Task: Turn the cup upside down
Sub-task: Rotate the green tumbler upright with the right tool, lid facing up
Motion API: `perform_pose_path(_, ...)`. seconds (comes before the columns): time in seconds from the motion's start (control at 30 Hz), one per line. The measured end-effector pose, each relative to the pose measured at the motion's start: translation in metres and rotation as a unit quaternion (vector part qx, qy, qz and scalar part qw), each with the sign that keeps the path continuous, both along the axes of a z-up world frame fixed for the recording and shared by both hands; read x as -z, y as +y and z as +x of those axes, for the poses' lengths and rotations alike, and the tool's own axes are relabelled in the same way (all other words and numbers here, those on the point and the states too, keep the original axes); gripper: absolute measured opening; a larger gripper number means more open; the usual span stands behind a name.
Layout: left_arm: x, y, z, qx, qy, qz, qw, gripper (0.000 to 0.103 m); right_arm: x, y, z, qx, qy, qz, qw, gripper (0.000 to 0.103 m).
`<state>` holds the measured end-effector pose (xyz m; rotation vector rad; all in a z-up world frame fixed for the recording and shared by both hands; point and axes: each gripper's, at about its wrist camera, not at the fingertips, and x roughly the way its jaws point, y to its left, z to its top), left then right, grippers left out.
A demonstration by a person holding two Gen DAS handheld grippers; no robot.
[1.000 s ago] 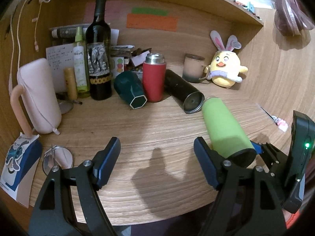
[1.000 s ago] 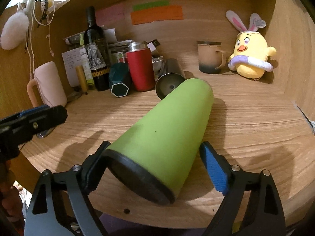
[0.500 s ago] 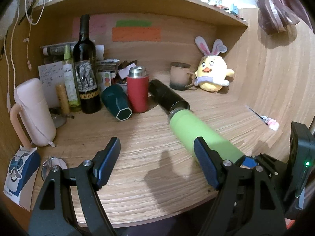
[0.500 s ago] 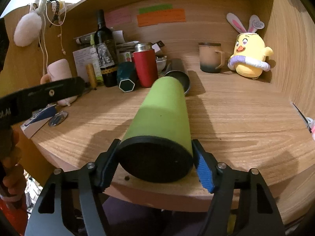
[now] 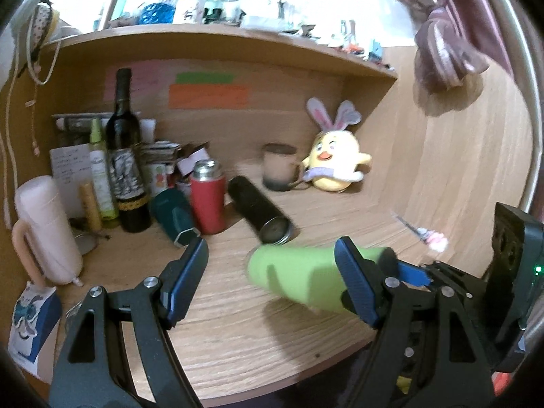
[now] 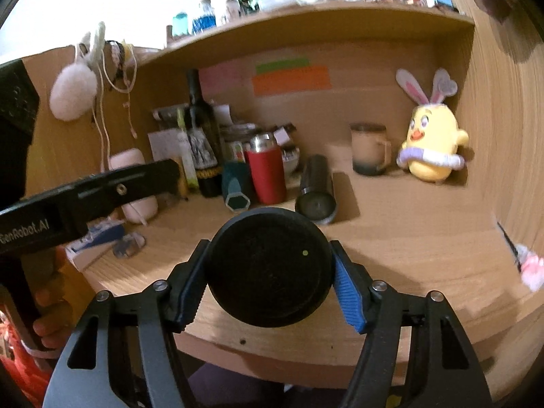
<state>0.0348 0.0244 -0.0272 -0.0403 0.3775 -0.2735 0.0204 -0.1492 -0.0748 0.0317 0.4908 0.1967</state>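
Green cup (image 6: 268,268) horizontal, clamped by right gripper (image 6: 270,284), left gripper (image 5: 272,285) spread empty.

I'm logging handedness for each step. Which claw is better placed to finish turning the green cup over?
Right. The right claw is shut on the green cup, holding it off the desk. The left claw is open and empty.

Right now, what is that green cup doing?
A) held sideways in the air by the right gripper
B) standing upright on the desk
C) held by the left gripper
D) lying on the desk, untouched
A: the right gripper pinches the green cup near its black base, lying roughly level above the desk; the left gripper is open.
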Motion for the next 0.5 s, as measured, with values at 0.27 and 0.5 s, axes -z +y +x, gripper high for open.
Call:
perform_pose_path(0.27, -0.030, -0.010, 0.011, 0.066, -0.007, -0.008, 0.9978, 0.077, -0.030, 0.005, 0.008, -0.010, -0.039, -0.003, 0.999, 0.064)
perform_pose_path(0.5, -0.045, -0.014, 0.043, 0.088, 0.021, 0.020, 0.9957, 0.077, -0.042, 0.013, 0.029, -0.028, -0.048, -0.012, 0.998, 0.064)
